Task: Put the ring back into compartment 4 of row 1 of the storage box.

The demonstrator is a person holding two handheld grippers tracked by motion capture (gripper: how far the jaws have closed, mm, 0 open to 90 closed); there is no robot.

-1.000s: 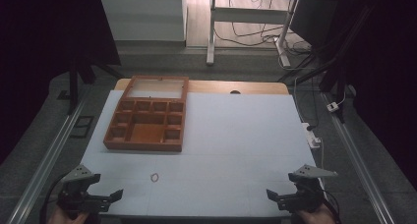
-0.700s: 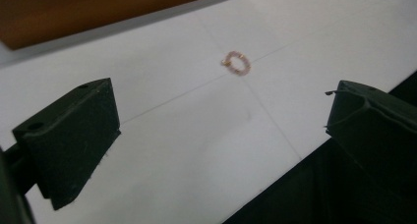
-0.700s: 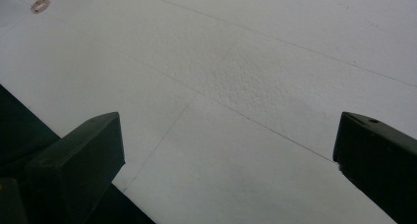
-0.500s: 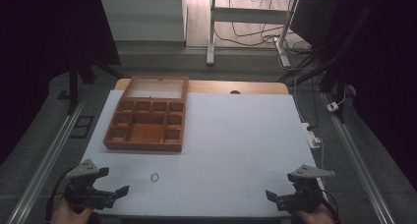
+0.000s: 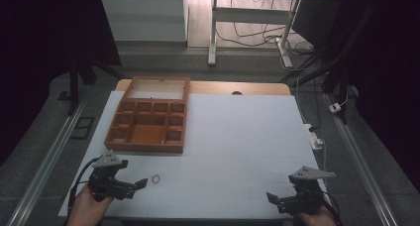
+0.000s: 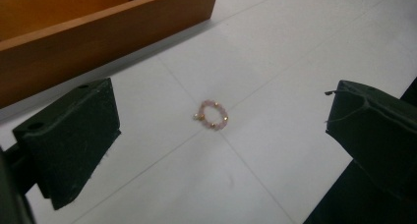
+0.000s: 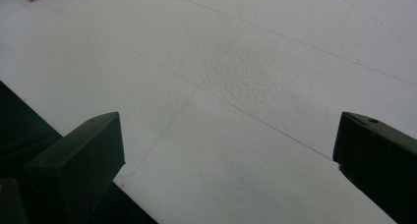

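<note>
Pink bead ring (image 6: 212,114) between spread left gripper (image 6: 221,135) fingers

A lab or test room set up for recordings is suggested. A work table (image 5: 237,137) covered with a white sheet is flanked by metal rails (image 5: 39,171) along both sides. Loose cables (image 5: 257,37) are strewn across the floor beyond, near a white table frame (image 5: 214,32), and a power strip (image 5: 315,137) is laid at the table's right edge. Dark screens are hung around the station.

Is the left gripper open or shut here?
Open. The left gripper has its fingers spread wide, with the beaded ring lying untouched on the white table between them.
</note>
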